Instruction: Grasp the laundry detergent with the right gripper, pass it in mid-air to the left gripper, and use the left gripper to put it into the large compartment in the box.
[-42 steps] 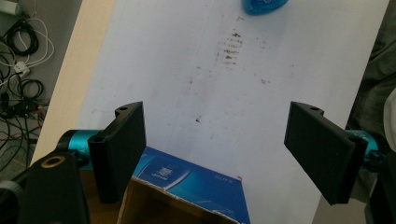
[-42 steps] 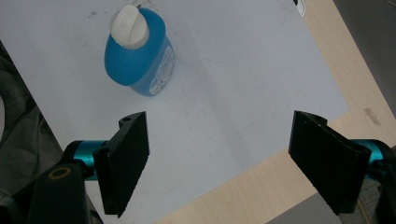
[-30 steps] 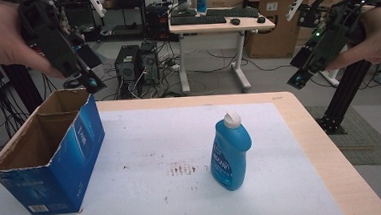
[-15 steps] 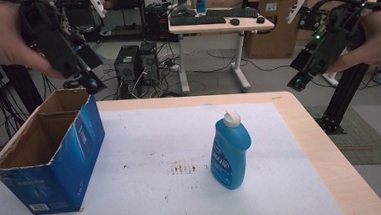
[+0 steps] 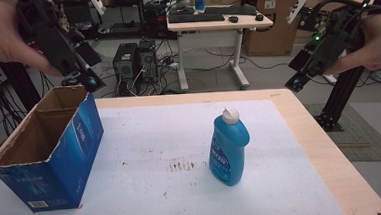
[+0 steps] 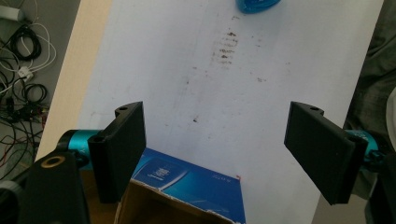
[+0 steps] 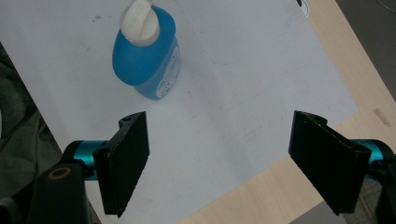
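A blue dish-soap bottle with a white cap stands upright right of the table's middle; it also appears from above in the right gripper view as the bottle. An open blue cardboard box stands at the left, its rim showing as the box. My left gripper hangs in the air above the box's far end, jaws wide apart and empty. My right gripper hovers above the table's far right edge, open and empty, well apart from the bottle.
The white table sheet carries brown stains near its middle. A bare wooden border runs along the right side. Behind the table stand a desk, computer towers and cables on the floor.
My right gripper has drifted slightly up and to the right. The left gripper, bottle and box have stayed put.
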Demonstrator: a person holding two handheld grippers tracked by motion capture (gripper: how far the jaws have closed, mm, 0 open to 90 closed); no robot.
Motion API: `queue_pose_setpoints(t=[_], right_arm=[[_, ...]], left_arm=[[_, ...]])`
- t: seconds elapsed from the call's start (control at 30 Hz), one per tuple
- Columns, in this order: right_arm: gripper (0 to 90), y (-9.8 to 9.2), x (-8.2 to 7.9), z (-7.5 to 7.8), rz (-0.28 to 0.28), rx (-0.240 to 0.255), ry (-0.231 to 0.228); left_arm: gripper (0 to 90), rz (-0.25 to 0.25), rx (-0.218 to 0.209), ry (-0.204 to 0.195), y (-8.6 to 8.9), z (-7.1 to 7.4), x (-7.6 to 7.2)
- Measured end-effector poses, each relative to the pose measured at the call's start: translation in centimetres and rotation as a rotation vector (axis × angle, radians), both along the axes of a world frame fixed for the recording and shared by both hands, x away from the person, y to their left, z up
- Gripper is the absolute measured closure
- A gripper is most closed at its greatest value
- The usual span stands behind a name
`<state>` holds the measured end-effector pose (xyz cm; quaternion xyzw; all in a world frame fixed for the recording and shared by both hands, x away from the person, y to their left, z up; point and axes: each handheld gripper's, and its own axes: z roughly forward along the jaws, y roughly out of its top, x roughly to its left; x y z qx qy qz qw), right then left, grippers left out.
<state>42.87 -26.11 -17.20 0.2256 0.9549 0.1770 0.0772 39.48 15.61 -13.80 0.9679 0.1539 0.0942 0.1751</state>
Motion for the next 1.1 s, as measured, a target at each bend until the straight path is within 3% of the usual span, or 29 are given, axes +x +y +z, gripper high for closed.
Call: queue_pose_setpoints(t=[0.03, 0.43, 0.83, 1.1], right_arm=[[19.6, -0.2, -0.6, -0.4, -0.021, 0.020, -0.006], [19.6, -0.6, -3.0, -2.4, -0.048, 0.106, -0.039], [19.6, 0.8, -4.7, -6.2, -0.075, 0.145, -0.047], [19.6, 2.2, -5.3, -8.7, -0.096, 0.199, -0.049]], left_arm=[[21.0, -0.006, -0.003, -0.002, -0.1, 0.0, -0.1], [21.0, -0.030, 0.000, 0.002, -0.7, -0.4, -0.2], [21.1, -0.034, 0.002, 0.009, -0.8, -0.8, -0.2], [21.0, -0.040, -0.001, 0.012, -0.9, -0.9, -0.1]])
